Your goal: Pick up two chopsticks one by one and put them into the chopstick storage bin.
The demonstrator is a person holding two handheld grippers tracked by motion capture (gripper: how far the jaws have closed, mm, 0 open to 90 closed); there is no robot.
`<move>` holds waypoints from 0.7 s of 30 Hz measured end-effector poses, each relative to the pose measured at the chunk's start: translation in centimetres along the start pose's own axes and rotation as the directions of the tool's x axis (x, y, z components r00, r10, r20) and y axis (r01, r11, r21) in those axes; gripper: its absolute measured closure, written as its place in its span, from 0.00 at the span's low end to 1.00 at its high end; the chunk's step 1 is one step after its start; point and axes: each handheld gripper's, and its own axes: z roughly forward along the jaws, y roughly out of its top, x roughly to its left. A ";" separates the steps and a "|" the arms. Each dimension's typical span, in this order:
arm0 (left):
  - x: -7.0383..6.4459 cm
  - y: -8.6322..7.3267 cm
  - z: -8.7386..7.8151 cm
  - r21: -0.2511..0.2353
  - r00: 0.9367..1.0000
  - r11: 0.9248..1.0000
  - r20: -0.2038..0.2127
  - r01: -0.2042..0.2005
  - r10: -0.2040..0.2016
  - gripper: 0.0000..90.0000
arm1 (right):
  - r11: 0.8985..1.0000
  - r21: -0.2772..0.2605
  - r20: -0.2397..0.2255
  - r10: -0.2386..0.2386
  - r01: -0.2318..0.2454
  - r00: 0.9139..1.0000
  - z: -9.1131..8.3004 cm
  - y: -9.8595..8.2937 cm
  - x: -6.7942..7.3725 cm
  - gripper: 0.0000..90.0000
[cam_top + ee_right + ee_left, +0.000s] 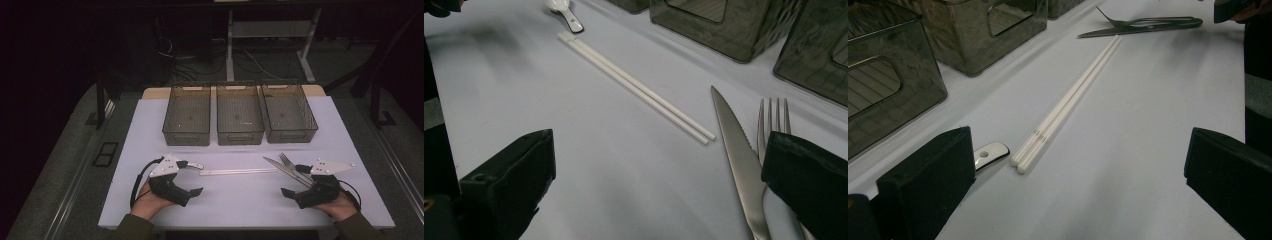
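A pair of white chopsticks (237, 171) lies side by side across the middle of the white table top (235, 202). A white spoon (195, 165) rests at their left end, beside my left gripper (191, 177), which is open and holds nothing. A steel knife (280, 167) and fork (286, 161) lie at the right, and my open, empty right gripper (294, 180) has its far jaw over their handles. The left gripper view has the chopsticks (1068, 102) and the spoon handle (990, 154) ahead of the left gripper (1080, 150). The right gripper view shows the right gripper (659, 150), knife (736, 150), fork (771, 120) and chopsticks (634, 85).
Three dark see-through bins stand in a row at the back: left (186, 115), middle (239, 114), right (288, 112). A person's hands hold both grippers near the table's front edge. Floor, cables and desk legs lie beyond the table.
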 end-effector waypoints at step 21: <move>0.8 1.3 1.4 0.030 0.999 0.999 0.021 -0.031 0.030 0.10 | 1.000 0.007 0.001 -0.007 0.007 1.000 0.1 0.0 0.0 0.01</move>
